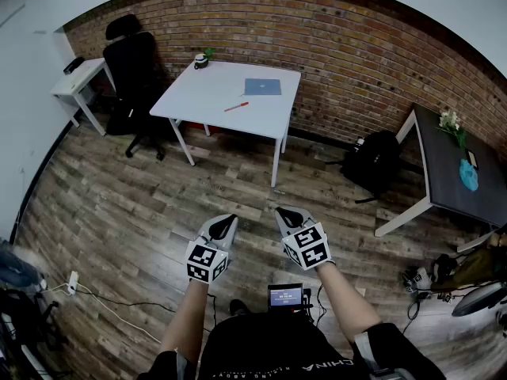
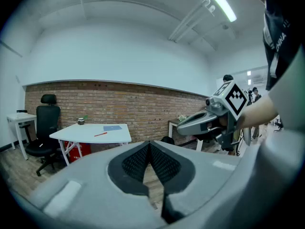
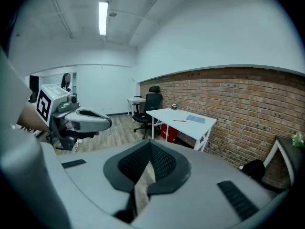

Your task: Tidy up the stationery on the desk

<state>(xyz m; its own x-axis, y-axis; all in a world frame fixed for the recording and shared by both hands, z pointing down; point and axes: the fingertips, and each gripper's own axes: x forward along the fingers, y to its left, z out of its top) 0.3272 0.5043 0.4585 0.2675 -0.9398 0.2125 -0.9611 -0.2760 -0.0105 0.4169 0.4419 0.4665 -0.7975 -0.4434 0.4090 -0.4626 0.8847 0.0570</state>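
A white desk [image 1: 206, 101] stands against the brick wall, far ahead of me. On it lie a red pen [image 1: 235, 107], a blue notebook [image 1: 262, 87] and a small pot with a green plant [image 1: 201, 60]. My left gripper [image 1: 227, 225] and right gripper [image 1: 287, 214] hover side by side over the wooden floor, well short of the desk. Both are shut with nothing between their jaws. The left gripper view shows the desk [image 2: 86, 133], the pen [image 2: 100, 134] and the notebook [image 2: 112, 127] at a distance. In the right gripper view the desk [image 3: 171, 119] sits beyond the shut jaws.
A black office chair [image 1: 135, 74] stands left of the desk, next to a small white side table [image 1: 78, 81]. A black backpack [image 1: 379, 161] lies on the floor to the right, beside a dark table [image 1: 444, 176]. Cables and a power strip [image 1: 71, 282] lie at lower left.
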